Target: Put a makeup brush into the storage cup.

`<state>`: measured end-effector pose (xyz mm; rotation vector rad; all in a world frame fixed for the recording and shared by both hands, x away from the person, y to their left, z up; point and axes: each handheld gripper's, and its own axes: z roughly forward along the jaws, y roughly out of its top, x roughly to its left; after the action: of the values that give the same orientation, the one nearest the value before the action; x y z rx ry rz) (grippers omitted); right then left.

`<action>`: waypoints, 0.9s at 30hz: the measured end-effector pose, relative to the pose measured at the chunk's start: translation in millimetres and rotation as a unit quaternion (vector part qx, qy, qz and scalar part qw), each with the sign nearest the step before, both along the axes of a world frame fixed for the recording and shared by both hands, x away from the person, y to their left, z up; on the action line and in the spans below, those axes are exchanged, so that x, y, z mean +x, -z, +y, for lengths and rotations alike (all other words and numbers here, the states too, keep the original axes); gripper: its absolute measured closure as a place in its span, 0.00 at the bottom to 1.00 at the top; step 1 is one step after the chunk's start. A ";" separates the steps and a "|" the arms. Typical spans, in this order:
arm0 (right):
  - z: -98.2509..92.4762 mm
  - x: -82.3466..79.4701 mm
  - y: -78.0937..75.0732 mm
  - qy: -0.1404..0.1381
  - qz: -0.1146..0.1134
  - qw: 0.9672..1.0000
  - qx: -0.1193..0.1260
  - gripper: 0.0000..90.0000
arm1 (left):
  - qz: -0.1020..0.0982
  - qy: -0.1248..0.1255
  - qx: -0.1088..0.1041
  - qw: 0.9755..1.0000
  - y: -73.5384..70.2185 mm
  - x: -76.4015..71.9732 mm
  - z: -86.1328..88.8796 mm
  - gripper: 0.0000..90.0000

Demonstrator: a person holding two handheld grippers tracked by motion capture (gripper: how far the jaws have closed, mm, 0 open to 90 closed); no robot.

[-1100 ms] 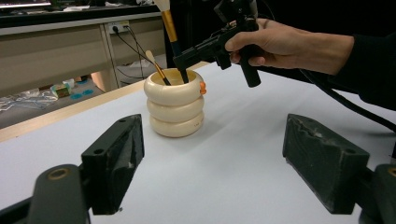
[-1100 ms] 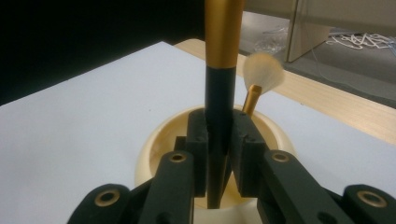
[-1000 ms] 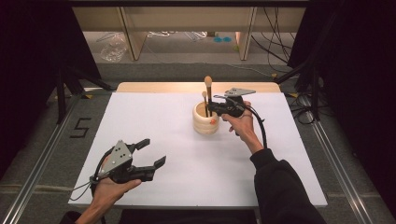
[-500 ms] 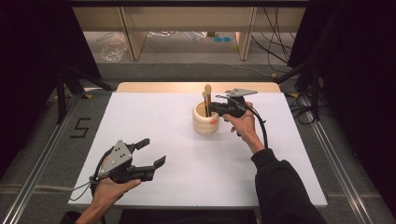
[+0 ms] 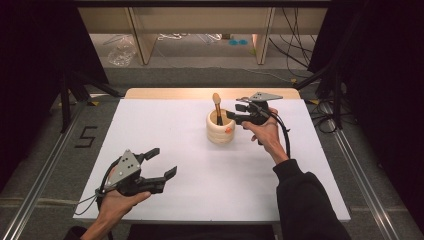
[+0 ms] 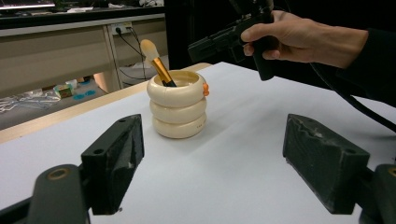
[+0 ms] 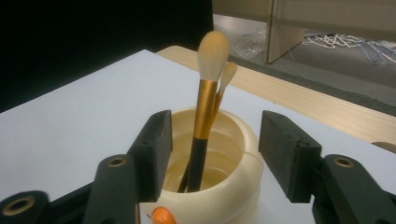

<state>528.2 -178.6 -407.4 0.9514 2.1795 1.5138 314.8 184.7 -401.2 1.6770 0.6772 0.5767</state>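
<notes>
white surface (image 5: pixel 200 200), rectangular, with a pale wooden strip (image 5: pixel 165 93) along its far edge. a cream ribbed holder (image 5: pixel 220 128) stands upright on the surface, right of centre toward the far edge, with an orange knob on its side. grey floor (image 5: pixel 45 150) around it bears a painted numeral.

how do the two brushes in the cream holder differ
The big brush has a full rounded head and a thick gold-and-black handle; the small brush behind it has a slim flat head and a thin handle. The big one stands taller, the small one leans more. Both sit bristles up in the holder, with pale bristles.
</notes>
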 end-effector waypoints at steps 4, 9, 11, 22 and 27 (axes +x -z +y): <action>-0.4 -4.7 -5.2 0.005 -0.001 1.000 0.000 0.41 | 0.000 -0.002 -0.001 1.000 -0.2 0.4 0.8 0.23; -0.4 -12.2 -13.1 0.013 -0.013 1.000 0.001 0.33 | -0.001 -0.003 -0.001 1.000 -0.4 0.8 1.9 0.23; -0.7 -16.3 -16.3 0.014 -0.019 1.000 0.003 0.31 | -0.002 -0.005 -0.002 1.000 -0.4 1.3 2.5 0.23; -4.6 -43.9 -33.9 0.010 -0.048 0.999 0.012 0.23 | 0.004 -0.011 -0.009 1.000 0.0 2.6 4.7 0.23; -7.0 -56.3 -36.6 0.013 -0.049 0.999 0.015 0.22 | 0.000 -0.009 -0.006 1.000 0.2 3.5 5.3 0.23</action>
<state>471.9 -185.6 -370.8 0.8901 2.0749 1.5509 318.3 190.0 -401.4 1.6617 0.6956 0.5844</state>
